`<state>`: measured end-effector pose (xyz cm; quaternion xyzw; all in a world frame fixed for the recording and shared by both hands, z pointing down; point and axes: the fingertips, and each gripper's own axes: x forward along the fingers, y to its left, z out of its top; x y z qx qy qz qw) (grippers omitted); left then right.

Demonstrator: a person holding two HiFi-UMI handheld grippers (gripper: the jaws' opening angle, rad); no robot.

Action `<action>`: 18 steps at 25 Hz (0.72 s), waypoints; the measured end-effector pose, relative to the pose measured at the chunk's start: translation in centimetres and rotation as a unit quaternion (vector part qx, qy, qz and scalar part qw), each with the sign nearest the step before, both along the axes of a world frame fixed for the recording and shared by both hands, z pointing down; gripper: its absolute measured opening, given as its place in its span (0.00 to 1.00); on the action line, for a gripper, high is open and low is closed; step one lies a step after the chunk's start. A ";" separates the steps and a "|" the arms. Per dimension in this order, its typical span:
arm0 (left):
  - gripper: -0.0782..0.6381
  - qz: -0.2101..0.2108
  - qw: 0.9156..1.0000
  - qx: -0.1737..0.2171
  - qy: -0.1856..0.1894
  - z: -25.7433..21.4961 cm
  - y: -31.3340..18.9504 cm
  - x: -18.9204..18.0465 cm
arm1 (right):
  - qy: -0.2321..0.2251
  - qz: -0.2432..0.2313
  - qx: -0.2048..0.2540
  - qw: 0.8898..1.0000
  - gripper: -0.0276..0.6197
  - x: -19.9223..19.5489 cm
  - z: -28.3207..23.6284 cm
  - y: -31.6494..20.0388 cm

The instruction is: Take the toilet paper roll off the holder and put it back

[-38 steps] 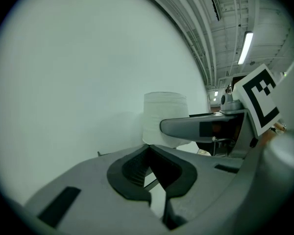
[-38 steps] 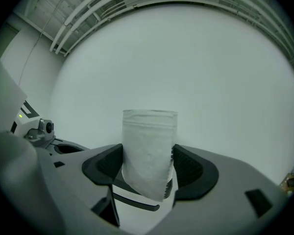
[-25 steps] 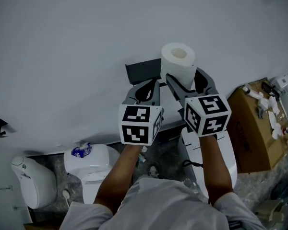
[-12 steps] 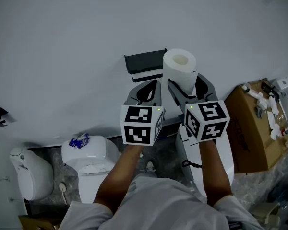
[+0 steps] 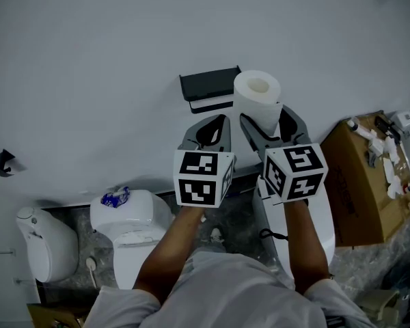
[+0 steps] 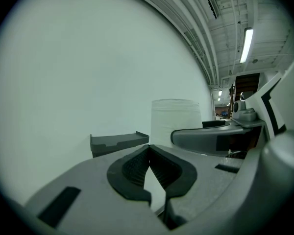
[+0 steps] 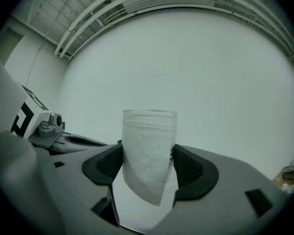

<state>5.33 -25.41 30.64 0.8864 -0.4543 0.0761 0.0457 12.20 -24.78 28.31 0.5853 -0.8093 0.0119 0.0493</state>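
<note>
A white toilet paper roll (image 5: 257, 98) stands upright between the jaws of my right gripper (image 5: 263, 121), which is shut on it; in the right gripper view the roll (image 7: 148, 151) fills the gap, a loose sheet end hanging down. The dark grey holder (image 5: 209, 87) is fixed to the pale wall just left of the roll, with nothing on it. My left gripper (image 5: 206, 130) hangs below the holder, its jaws closed with nothing between them. The left gripper view shows the holder (image 6: 118, 141) ahead and the roll (image 6: 174, 119) to its right.
Below on the floor are a white toilet (image 5: 131, 231) with a blue packet (image 5: 115, 197) on its tank, a second white fixture (image 5: 44, 243) at left, and a cardboard box (image 5: 364, 180) of clutter at right. A small black bracket (image 5: 0, 162) sits on the wall at left.
The right gripper with the roll has sunk slightly and moved a little right, so the roll no longer covers the holder's right end. The left gripper has hardly moved.
</note>
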 end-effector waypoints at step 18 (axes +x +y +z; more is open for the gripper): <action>0.12 -0.005 1.000 0.000 0.006 -0.2 -0.9 -0.6 | -0.003 -0.006 -0.001 1.000 0.54 -0.4 0.0 -0.8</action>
